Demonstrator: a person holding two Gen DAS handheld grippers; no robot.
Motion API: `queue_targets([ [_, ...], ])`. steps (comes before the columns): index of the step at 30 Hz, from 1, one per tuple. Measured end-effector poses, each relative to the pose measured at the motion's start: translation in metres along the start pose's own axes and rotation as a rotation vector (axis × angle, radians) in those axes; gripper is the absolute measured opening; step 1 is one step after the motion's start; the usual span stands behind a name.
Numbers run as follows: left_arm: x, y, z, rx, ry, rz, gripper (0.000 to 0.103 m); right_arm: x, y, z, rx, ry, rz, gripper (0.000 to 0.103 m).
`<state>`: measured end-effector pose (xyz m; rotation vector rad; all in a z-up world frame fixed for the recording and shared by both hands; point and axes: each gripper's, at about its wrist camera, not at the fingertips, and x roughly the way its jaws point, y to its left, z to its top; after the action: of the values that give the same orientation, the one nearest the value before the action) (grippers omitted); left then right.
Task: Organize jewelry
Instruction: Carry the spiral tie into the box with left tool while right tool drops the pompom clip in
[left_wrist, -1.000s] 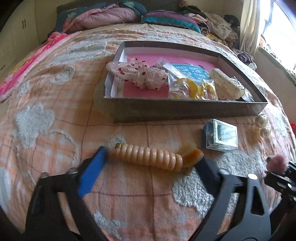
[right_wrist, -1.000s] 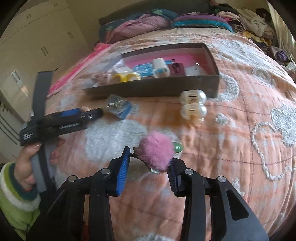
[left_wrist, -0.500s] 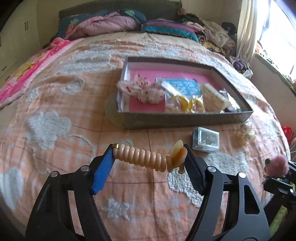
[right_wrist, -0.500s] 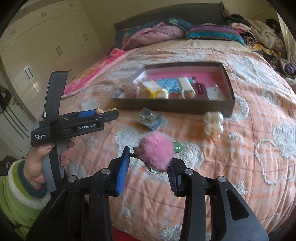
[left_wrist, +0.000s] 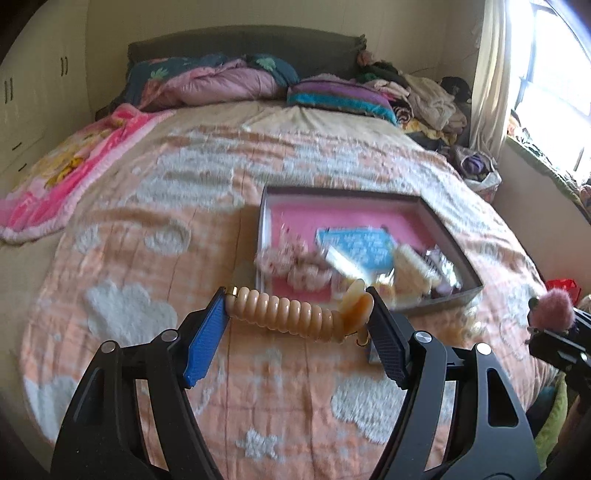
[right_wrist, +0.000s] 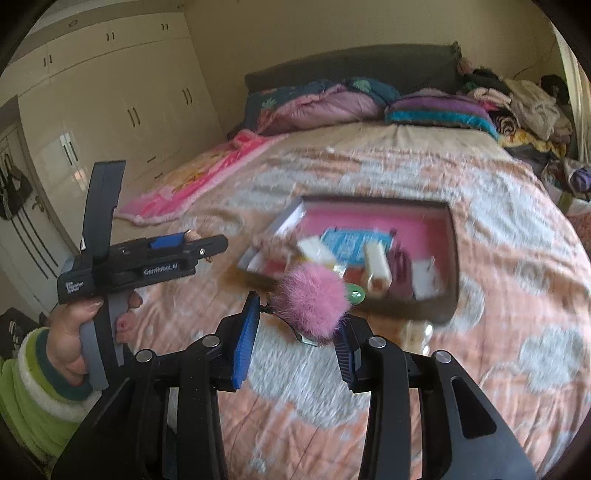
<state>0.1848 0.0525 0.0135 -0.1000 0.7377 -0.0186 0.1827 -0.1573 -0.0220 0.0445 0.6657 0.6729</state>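
My left gripper (left_wrist: 297, 317) is shut on a peach beaded bracelet (left_wrist: 291, 314) and holds it end to end, lifted well above the bed. My right gripper (right_wrist: 295, 328) is shut on a pink fluffy pompom clip (right_wrist: 312, 304) with a green bead, also lifted. The pompom shows at the right edge of the left wrist view (left_wrist: 554, 304). The dark box with a pink floor (left_wrist: 306, 218) lies on the bed ahead of both grippers and holds a blue card (left_wrist: 354, 245), a lacy scrunchie and small packets. It also shows in the right wrist view (right_wrist: 417, 225).
The bed has an orange quilt with white clouds (left_wrist: 147, 229). Pillows and folded blankets (left_wrist: 229, 79) lie at the headboard, and clothes are piled at the far right. A pink blanket (left_wrist: 59, 177) lies at the left. White wardrobes (right_wrist: 110, 122) stand left of the bed.
Both grippers have risen and pulled back from the bed with their items held. The left gripper closed on the bracelet and lifted it off the quilt. The box now looks farther away.
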Motion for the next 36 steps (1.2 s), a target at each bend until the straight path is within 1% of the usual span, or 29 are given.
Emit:
queue_targets([
  [6,0.001,-0.024,0.031,0.043,-0.04,-0.025,0.064,-0.011,-0.016,0.036,-0.016,-0.062,-0.049,0.037],
  [9,0.004,-0.036,0.044,0.068,-0.046,-0.039,0.064,-0.015,-0.029,0.052,-0.013,-0.092,-0.079,0.037],
  [13,0.008,-0.049,0.054,0.092,-0.05,-0.047,0.064,-0.019,-0.048,0.071,-0.002,-0.12,-0.111,0.037],
  [18,0.018,-0.061,0.063,0.114,-0.053,-0.055,0.064,-0.015,-0.064,0.083,-0.026,-0.142,-0.15,0.037],
  [21,0.029,-0.063,0.065,0.109,-0.038,-0.061,0.064,-0.009,-0.073,0.083,-0.012,-0.132,-0.156,0.037],
  [26,0.053,-0.068,0.065,0.119,-0.005,-0.059,0.064,0.014,-0.087,0.077,-0.001,-0.089,-0.178,0.037],
  [36,0.101,-0.072,0.049,0.142,0.078,-0.066,0.065,0.063,-0.107,0.059,0.04,0.005,-0.184,0.038],
])
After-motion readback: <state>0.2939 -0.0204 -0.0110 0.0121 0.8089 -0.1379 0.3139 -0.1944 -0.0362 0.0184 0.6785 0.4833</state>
